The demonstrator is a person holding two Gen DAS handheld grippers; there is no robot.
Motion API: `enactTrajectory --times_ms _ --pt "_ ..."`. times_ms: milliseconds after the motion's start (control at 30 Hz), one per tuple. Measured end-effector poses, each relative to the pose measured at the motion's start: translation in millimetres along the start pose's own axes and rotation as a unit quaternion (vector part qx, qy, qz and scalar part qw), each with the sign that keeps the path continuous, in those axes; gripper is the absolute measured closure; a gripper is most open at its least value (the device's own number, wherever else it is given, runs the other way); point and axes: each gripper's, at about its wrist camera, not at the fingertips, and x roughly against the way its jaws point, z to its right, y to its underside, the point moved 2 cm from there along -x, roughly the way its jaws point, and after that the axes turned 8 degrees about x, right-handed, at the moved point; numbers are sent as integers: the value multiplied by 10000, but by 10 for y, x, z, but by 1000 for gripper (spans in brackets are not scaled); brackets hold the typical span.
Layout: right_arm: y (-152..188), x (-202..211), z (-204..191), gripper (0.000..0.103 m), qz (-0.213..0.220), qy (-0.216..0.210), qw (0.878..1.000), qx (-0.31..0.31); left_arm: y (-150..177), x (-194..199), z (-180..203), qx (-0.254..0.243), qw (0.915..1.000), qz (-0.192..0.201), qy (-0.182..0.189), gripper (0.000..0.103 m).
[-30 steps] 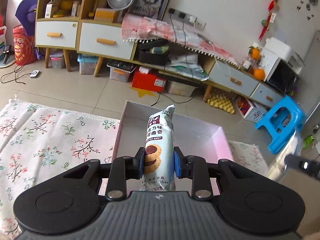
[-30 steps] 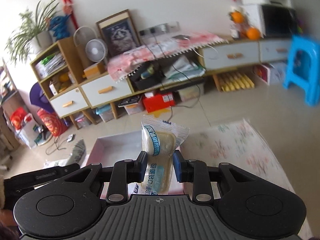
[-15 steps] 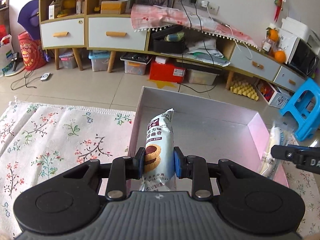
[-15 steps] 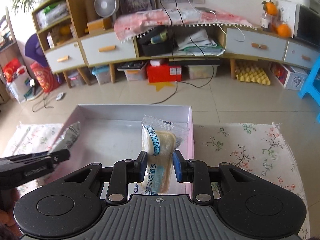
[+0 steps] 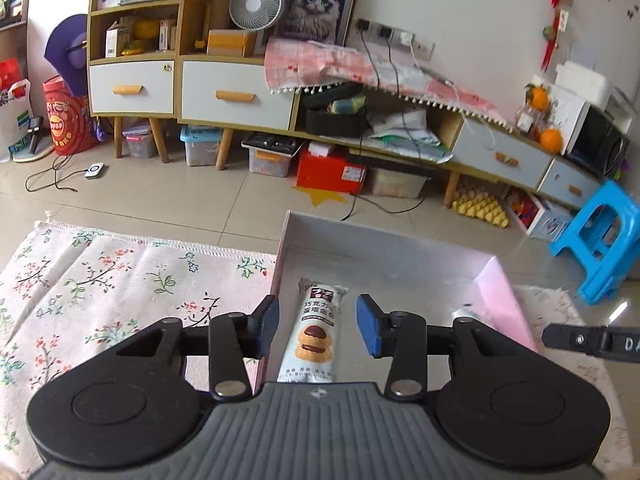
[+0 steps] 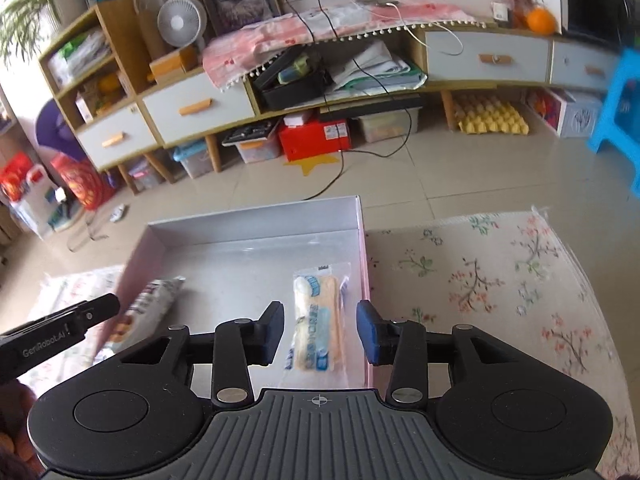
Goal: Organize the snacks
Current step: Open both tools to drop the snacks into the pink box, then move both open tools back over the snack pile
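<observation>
Closest in the left wrist view, the left tool (image 5: 316,330) has its jaws opening, the blue pads (image 5: 267,326) standing clear on either side of a cookie packet (image 5: 316,336). The pads do not touch the wrapper; the packet lies flat on the floor of the box (image 5: 384,248), close along its left wall, with its length pointing away from the camera. In the right wrist view the same packet (image 6: 144,316) shows at the box's left side, partly behind the dark tip of the left tool (image 6: 80,320).

The right tool (image 6: 320,330) is likewise opening, its pads (image 6: 367,330) apart from a clear-wrapped bread packet (image 6: 318,316) that lies between them on the box floor, close to the right wall. Nothing is pinched in either tool. From the left wrist view only a small end of the bread packet (image 5: 464,314) peeks out past the left tool's body, and the tip of the right tool (image 5: 588,338) shows at the right edge.

The box (image 6: 256,216) is shallow, grey inside with pink outer walls, and sits on a counter covered by a white floral cloth (image 6: 500,272) that spreads to both sides (image 5: 112,276).

Beyond the counter is tiled floor (image 5: 180,200), then a blue plastic stool (image 5: 600,240) at the right, and along the wall a low wooden cabinet (image 5: 236,92) with white drawers, a small fan (image 5: 256,4) and a framed cat picture (image 5: 318,8).
</observation>
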Motion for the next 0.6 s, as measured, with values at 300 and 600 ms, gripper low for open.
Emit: enactTrajectory --times_ms 300,600 --pt "158 1073 -16 27 334 -498 9971 -467 10 491 -31 437 9980 -287 -349 50" --pt "802 1459 -269 12 -158 -432 9967 -662 396 1039 -78 680 9915 -700 -862 3"
